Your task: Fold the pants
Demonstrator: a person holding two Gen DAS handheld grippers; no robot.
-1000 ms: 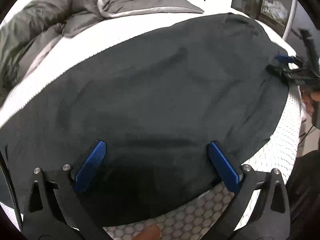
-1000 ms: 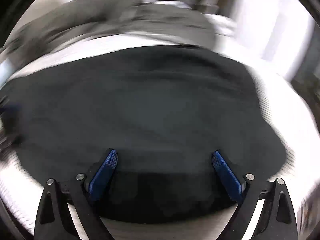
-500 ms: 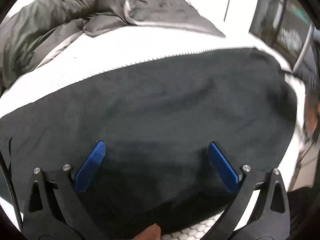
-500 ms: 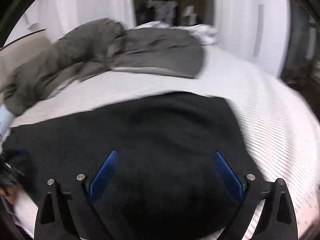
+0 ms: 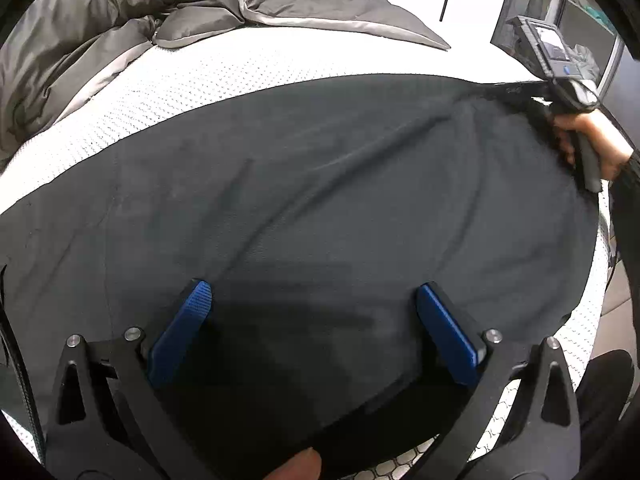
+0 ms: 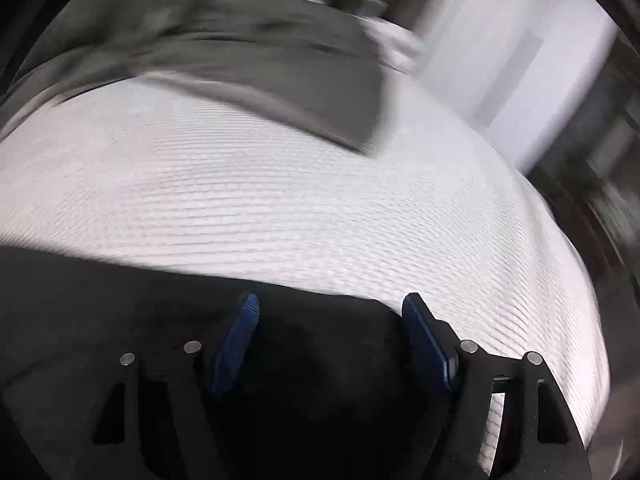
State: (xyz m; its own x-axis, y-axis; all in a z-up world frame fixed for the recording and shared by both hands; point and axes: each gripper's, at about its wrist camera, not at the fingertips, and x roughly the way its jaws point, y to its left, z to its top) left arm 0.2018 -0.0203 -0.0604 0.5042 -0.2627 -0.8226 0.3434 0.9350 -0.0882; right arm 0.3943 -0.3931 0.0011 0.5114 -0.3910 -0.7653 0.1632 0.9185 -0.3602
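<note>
With the pants spread flat on the mattress, your left gripper stood wide over them and your right gripper, jaws just narrowing yet unclamped, risked pinching only one layer at the far edge.

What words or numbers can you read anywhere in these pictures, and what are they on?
None can be read.
The right gripper has a pale label and a small blue mark on its body: too small and blurred to read.
The black pants, the white bed and the grey blanket carry no writing.
</note>
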